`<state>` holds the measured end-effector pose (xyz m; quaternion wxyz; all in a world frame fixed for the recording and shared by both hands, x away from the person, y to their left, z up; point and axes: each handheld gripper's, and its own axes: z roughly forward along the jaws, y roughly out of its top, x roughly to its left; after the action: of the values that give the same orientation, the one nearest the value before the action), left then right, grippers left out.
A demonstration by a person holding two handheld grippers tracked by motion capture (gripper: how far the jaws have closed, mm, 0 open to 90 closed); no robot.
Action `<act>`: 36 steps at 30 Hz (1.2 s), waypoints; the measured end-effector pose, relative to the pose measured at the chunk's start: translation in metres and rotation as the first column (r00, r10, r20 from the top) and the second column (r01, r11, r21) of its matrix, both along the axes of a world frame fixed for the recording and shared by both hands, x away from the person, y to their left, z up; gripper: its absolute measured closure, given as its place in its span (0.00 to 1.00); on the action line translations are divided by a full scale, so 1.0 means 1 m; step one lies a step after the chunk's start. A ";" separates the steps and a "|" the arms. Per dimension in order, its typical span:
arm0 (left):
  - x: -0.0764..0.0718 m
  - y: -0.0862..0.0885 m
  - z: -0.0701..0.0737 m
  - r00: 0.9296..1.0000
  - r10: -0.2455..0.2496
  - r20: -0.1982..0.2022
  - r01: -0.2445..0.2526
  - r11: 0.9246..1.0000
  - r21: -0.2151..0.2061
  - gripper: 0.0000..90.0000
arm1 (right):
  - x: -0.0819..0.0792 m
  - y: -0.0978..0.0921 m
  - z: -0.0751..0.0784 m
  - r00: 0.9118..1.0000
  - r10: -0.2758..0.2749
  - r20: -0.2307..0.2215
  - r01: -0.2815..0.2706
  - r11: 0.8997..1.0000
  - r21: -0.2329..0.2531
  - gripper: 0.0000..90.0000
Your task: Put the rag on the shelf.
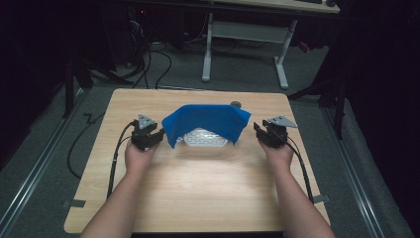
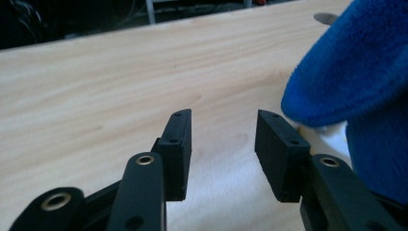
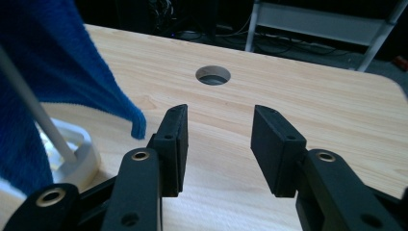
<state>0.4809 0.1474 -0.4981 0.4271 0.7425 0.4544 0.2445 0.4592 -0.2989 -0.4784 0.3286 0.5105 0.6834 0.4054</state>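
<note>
- High view: the left claw [image 1: 157, 135] sits just beside the left edge of a blue fleece cloth [image 1: 205, 120], and the right claw [image 1: 258, 130] sits just beside its right edge; neither one touches the fabric as far as I can tell. The cloth is draped like a tent over a white plastic rack [image 1: 205, 138] near the middle of the wooden desk [image 1: 198, 188], a little toward the far side. A round cable hole [image 1: 236, 104] shows in the desk just behind the cloth.
- Left gripper view: the left claw [image 2: 222, 144] stands with its jaws apart and nothing between them. The cloth [image 2: 356, 72] hangs close at the right, its rounded fold overhanging a bit of the white rack [image 2: 332, 137]. The nap looks thick and fuzzy, so I judge it soft, light and limp; it should bunch rather than slip, and a pinch on the hanging lower edge ought to hold.
- Right gripper view: the right claw [image 3: 219, 144] is likewise spread, gripping nothing. A pointed corner of the cloth [image 3: 137, 122] dangles just left of the jaws, beside the rack's thin white rod [image 3: 36, 113] and its rounded base [image 3: 79, 154]. That free corner looks the easiest hold; the rack seems light and might tip or drag if the cloth catches on it.
</note>
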 end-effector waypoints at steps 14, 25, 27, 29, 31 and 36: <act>-0.055 0.014 0.001 0.999 -0.019 -0.026 0.019 1.000 -0.002 0.63 | -0.059 -0.011 0.008 0.999 0.021 0.039 -0.018 0.998 -0.068 0.67; -0.108 0.016 -0.001 0.997 -0.074 -0.020 0.074 0.997 0.009 0.61 | -0.112 -0.003 0.006 0.998 0.044 0.050 -0.039 0.995 -0.089 0.65; -0.118 0.014 -0.004 0.996 -0.090 -0.023 0.090 0.996 0.004 0.60 | -0.123 0.002 0.004 0.998 0.050 0.047 -0.045 0.995 -0.086 0.64; -0.133 0.009 -0.008 0.993 -0.113 -0.029 0.113 0.994 0.002 0.59 | -0.135 0.008 0.001 0.997 0.066 0.047 -0.061 0.994 -0.096 0.63; -0.139 0.007 -0.010 0.992 -0.124 -0.032 0.124 0.992 -0.009 0.58 | -0.139 0.011 -0.001 0.997 0.068 0.045 -0.063 0.994 -0.091 0.63; -0.177 -0.014 -0.021 0.979 -0.195 -0.063 0.195 0.981 -0.007 0.55 | -0.165 0.032 -0.017 0.994 0.112 0.009 -0.111 0.989 -0.094 0.58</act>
<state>0.3043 0.1330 -0.5193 0.4346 0.7908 0.3927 0.1776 0.2938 -0.2669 -0.4951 0.3339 0.4527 0.7268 0.3942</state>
